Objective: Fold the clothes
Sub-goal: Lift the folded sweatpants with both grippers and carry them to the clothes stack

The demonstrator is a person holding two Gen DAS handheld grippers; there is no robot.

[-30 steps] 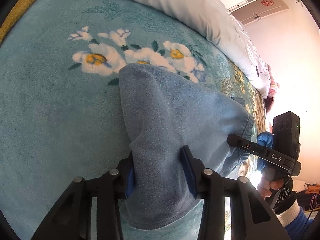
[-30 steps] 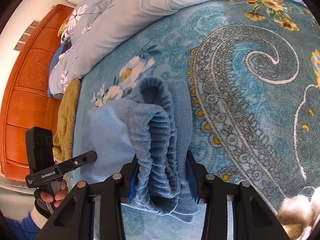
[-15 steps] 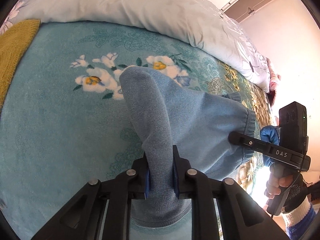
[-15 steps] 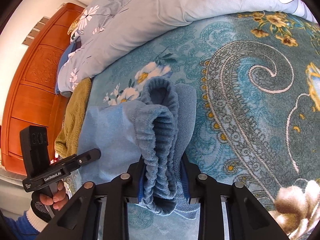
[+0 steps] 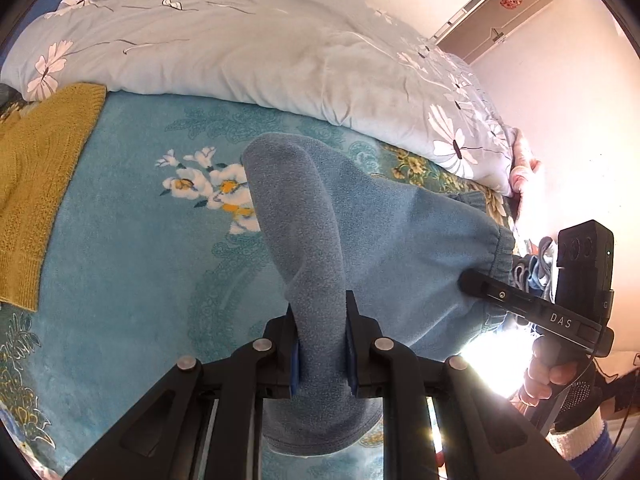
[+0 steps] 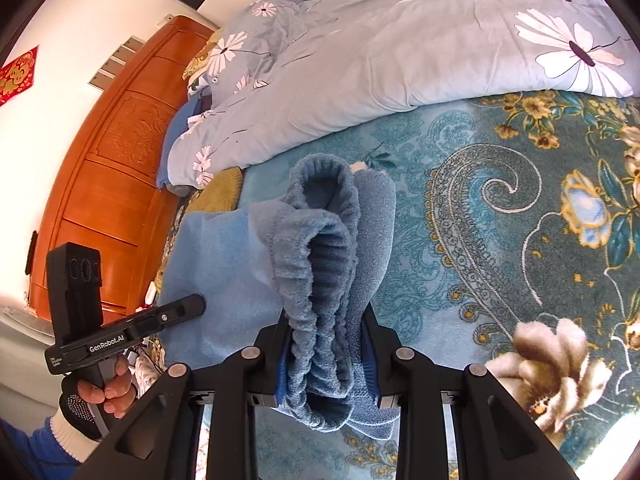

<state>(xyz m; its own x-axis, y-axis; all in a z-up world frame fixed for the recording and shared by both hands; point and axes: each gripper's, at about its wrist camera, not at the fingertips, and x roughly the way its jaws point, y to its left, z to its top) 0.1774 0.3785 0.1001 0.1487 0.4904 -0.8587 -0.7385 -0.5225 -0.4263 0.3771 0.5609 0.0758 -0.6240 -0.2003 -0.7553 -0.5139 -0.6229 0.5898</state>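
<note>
A blue fleece garment [image 5: 372, 240] with an elastic ribbed band hangs stretched between both grippers above a teal floral blanket [image 5: 132, 264]. My left gripper [image 5: 322, 344] is shut on a fold of its plain end. My right gripper [image 6: 326, 354] is shut on the bunched ribbed band [image 6: 320, 280] and layers of the garment [image 6: 224, 264]. The right gripper also shows in the left wrist view [image 5: 464, 282], pressed into the band end. The left gripper shows in the right wrist view [image 6: 198, 304] against the cloth.
A yellow knitted sweater [image 5: 36, 172] lies on the blanket at the left. A rolled pale blue floral duvet [image 5: 280, 56] runs along the far side. An orange wooden headboard [image 6: 112, 184] stands at the left. The teal blanket with paisley pattern [image 6: 500, 220] spreads to the right.
Both grippers closed from wide open onto the garment and lifted it higher off the blanket. More of the duvet and the sweater now shows.
</note>
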